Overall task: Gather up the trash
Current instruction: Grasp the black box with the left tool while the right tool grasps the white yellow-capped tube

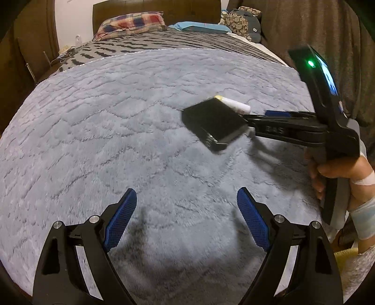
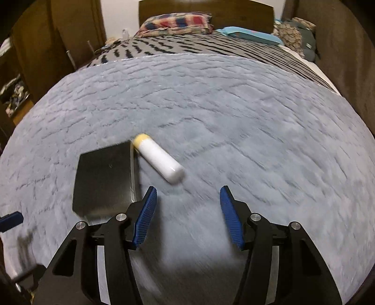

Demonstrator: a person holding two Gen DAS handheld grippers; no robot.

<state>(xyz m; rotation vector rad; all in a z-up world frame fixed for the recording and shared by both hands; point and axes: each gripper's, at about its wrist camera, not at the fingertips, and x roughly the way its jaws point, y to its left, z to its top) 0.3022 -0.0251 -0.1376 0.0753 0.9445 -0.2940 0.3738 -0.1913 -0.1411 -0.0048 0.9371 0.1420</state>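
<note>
A black flat box (image 2: 104,179) lies on the grey fluffy blanket (image 2: 257,131). A white tube with a yellow cap (image 2: 159,157) lies just right of it. My right gripper (image 2: 187,212) is open and empty, close behind the tube and the box's near right corner. In the left wrist view the box (image 1: 214,123) and tube (image 1: 234,104) sit at mid right, with the right gripper (image 1: 254,119) reaching in beside them. My left gripper (image 1: 186,218) is open and empty over bare blanket, nearer than the box.
The blanket covers a bed with a striped cover (image 1: 178,41). A plaid pillow (image 1: 133,23), a blue pillow (image 1: 201,27) and a patterned bag (image 1: 243,21) lie at the headboard. Wooden furniture (image 2: 35,51) stands left, a brown curtain (image 1: 328,35) right.
</note>
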